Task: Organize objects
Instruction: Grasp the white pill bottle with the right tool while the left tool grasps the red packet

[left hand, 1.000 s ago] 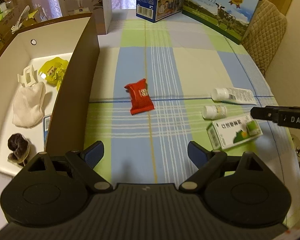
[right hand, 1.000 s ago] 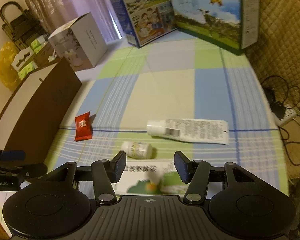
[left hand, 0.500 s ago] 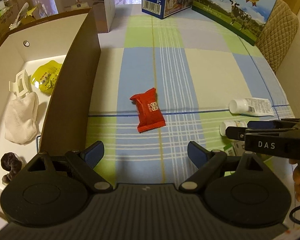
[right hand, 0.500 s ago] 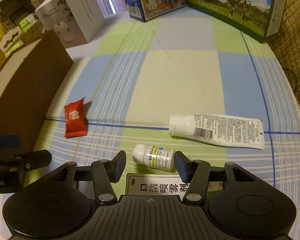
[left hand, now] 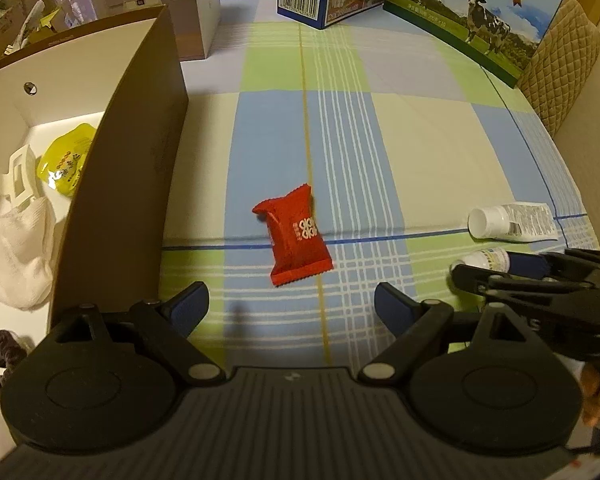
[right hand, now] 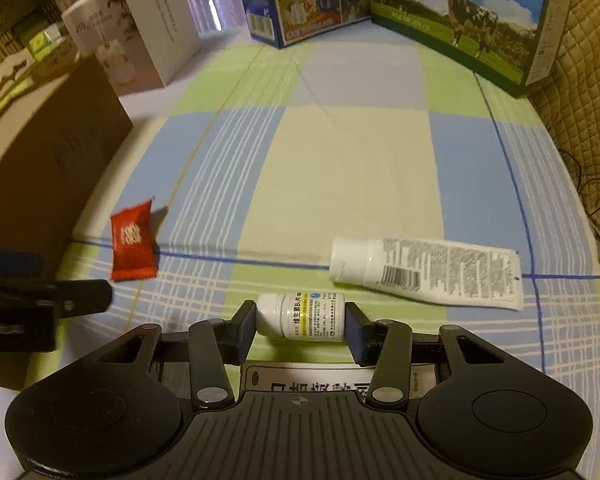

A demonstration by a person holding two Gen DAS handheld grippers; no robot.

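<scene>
- Closing on the small white pill bottle [right hand: 302,316], the right gripper [right hand: 300,330] has its jaws at either end of it; whether they press yet I cannot tell.
- Left gripper [left hand: 292,306] jaws spread, empty; red packet [left hand: 296,236] lies just ahead, between them.
- Brown box [left hand: 112,200] left of those jaws already holds several items.
- Left on the desk [right hand: 360,168]: packet, bottle, white tube [right hand: 428,274], a carton under the right jaws.

red packet [left hand: 296,236], white bottle [right hand: 302,316] — plaid cloth [left hand: 420,152]
</scene>
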